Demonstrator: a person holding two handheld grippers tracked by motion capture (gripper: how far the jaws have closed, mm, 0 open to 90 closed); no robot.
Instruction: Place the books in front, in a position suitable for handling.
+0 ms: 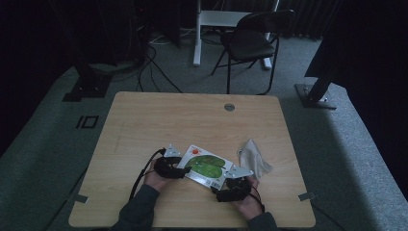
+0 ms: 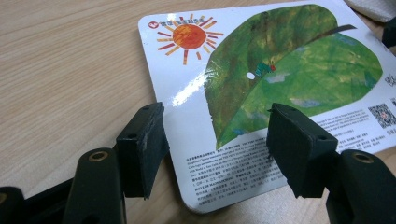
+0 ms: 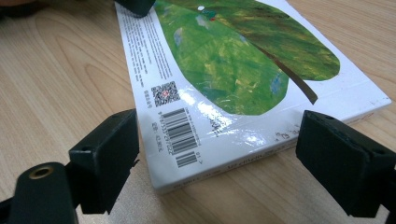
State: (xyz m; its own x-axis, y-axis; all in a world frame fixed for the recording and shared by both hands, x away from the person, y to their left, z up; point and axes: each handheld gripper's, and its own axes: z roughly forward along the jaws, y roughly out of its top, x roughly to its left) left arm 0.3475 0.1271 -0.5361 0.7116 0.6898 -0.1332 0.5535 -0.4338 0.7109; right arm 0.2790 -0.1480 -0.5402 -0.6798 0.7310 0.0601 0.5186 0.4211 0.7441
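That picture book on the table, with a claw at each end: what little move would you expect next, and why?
Probably the right claw eases forward and closes on the book's spine end. Its jaws stand open on either side of that end without touching, the book lies flat on the table, and the left claw waits open at the opposite end.

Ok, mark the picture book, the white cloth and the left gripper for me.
picture book (image 2: 280,65), left gripper view, on the green leaf of its cover
white cloth (image 1: 254,159), high view, on its crumpled middle
left gripper (image 2: 215,144), left gripper view, midway between its open fingertips
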